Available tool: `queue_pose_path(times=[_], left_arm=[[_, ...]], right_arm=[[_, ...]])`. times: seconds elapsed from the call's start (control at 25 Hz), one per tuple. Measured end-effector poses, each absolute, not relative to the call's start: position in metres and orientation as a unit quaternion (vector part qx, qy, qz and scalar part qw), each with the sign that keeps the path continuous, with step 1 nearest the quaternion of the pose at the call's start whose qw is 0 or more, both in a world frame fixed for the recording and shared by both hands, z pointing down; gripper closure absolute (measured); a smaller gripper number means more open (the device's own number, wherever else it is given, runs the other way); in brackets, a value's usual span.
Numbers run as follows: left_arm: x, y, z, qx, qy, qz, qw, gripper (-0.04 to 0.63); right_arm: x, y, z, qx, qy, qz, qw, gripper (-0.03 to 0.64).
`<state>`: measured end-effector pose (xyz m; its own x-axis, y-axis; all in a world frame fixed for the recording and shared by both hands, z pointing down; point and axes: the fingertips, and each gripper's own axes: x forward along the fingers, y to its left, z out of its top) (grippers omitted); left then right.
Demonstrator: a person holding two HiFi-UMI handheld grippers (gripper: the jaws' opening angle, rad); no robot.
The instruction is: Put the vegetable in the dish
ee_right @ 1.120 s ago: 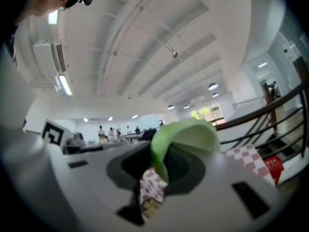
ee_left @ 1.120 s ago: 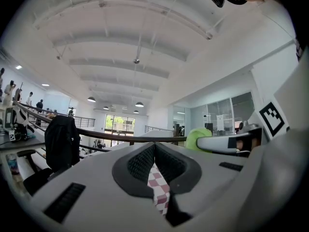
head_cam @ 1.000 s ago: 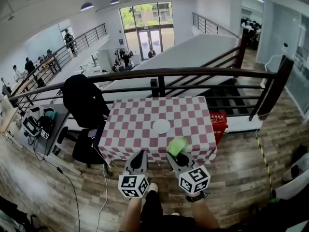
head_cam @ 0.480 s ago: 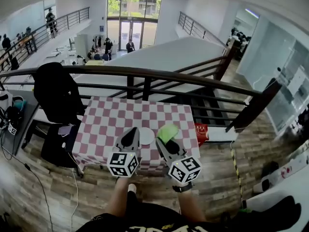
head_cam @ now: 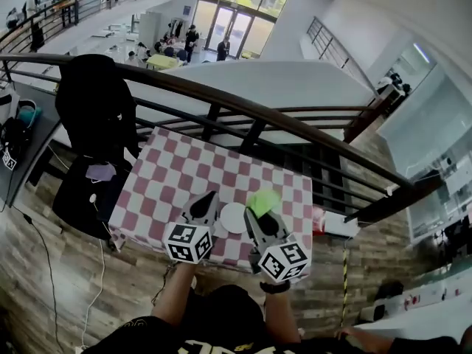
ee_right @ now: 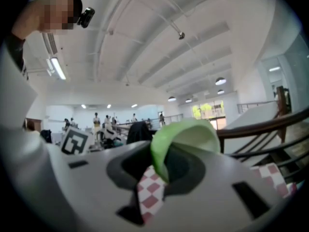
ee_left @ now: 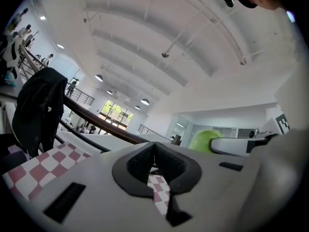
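Transport step: right tool (head_cam: 258,214) was clamped on vegetable (head_cam: 263,201), held over surface (head_cam: 169,175) just beside dish (head_cam: 233,217). Left tool (head_cam: 207,198) was shut, empty. Next move probably needed: shift over dish, lower, release.

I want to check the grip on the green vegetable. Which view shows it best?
The right gripper view: the vegetable sits large and centred, pinched between the jaws. The head view shows it small, near the white dish. The left gripper view catches only a green bulge.
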<state>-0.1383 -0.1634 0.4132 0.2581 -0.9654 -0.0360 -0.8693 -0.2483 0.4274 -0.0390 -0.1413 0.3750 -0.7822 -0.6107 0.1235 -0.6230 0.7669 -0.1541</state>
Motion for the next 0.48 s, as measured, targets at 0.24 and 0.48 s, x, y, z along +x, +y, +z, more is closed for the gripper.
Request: queue_pose_path(times=[0.24, 0.48], left_arm=[[-0.145, -0.193, 0.448, 0.784, -0.582, -0.117, 0.18, 0.574], [-0.134, -0.223, 0.479, 0.793, -0.573, -0.08, 0.191, 0.574]], right_arm=[[-0.043, -0.171, 0.41, 0.33, -0.933, 0.131, 0.053, 0.529], [-0.026, -0.205, 0.437, 0.342, -0.926, 0.142, 0.066, 0.529]])
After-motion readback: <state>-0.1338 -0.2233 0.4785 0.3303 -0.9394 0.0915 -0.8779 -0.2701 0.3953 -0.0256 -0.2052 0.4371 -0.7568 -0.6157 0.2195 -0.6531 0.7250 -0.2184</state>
